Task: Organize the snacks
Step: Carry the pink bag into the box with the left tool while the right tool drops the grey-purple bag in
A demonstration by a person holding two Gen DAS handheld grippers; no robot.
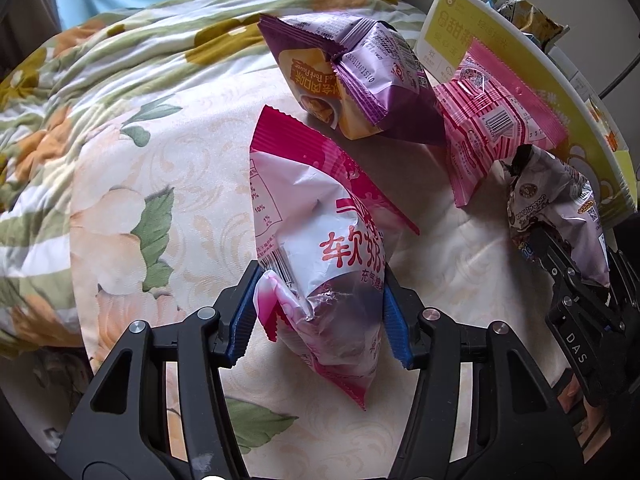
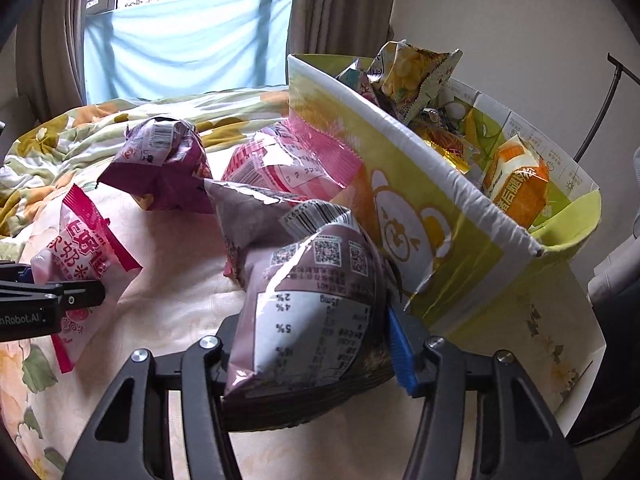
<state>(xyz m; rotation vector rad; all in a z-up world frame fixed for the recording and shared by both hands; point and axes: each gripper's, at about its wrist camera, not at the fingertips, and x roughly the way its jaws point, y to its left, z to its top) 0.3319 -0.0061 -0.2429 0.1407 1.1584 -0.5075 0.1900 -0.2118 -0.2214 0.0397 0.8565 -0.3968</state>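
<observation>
My left gripper (image 1: 320,312) is shut on a pink and white snack bag (image 1: 320,248) and holds it over the floral bedspread; the bag also shows in the right wrist view (image 2: 86,248). My right gripper (image 2: 308,344) is shut on a mauve snack bag (image 2: 312,308), close to the front wall of the yellow-green cardboard box (image 2: 440,216). In the left wrist view that bag (image 1: 560,204) and the right gripper (image 1: 580,280) sit at the right, by the box (image 1: 520,72). A purple snack bag (image 1: 360,80) and a pink striped snack bag (image 1: 488,120) lie beside the box.
The box holds several snack packs, among them an orange pack (image 2: 516,188) and a yellow pack (image 2: 412,76). A crumpled floral quilt (image 1: 100,80) lies at the left and back. A curtain and window (image 2: 188,32) are behind the bed. A wall stands behind the box.
</observation>
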